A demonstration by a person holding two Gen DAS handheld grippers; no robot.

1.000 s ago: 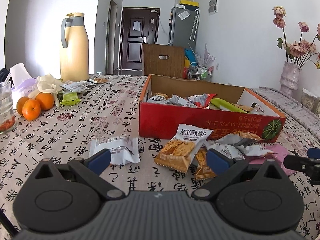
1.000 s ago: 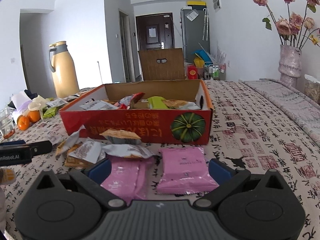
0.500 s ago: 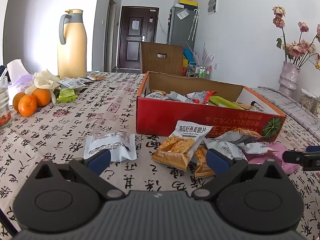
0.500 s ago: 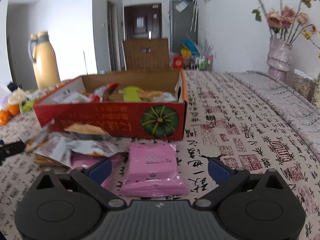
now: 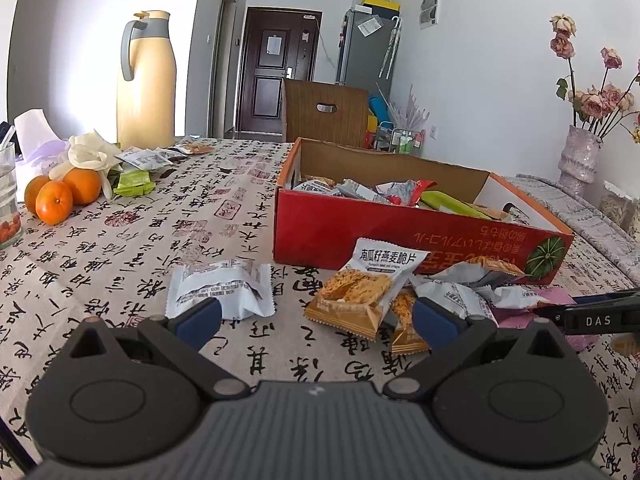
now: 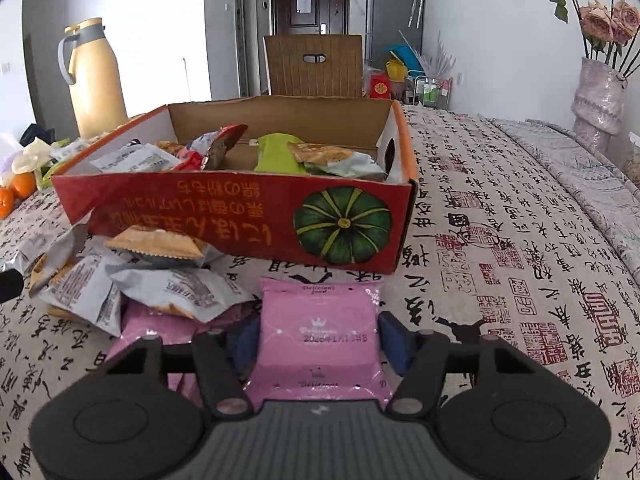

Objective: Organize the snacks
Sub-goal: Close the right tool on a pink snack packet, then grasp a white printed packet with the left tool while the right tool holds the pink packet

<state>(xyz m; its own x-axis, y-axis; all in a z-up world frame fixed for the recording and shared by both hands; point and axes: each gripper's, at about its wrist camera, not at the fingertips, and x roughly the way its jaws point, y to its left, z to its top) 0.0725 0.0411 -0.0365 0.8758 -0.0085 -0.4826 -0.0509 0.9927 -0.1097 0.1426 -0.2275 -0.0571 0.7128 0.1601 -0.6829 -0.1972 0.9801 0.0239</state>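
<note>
The pink packet (image 6: 318,336) lies flat on the patterned tablecloth (image 6: 520,240), just in front of the red cardboard box (image 6: 240,216), and it sits squarely between the blue pads of the right gripper (image 6: 318,338). Its long axis runs straight away from that gripper toward the box, so the jaws straddle its narrow width, one pad at each long edge. The jaws are closing on it; the left pad looks to be at the packet's edge, the right pad just beside the other edge, and I would not yet call it a firm pinch. A second pink packet (image 6: 156,328) lies just to the left, partly under a heap of grey and orange wrappers (image 6: 160,276), apart from the grasp. The box stands dead ahead with its near wall between packet and interior, so I judge the coming move needs a lift over that wall and then forward. The left gripper (image 5: 316,316) hangs with jaws wide and nothing between them, near a white wrapper (image 5: 220,286) and an oat-crisp bag (image 5: 360,284), well off from the pink packet; the right hand is plainly the nearer.
</note>
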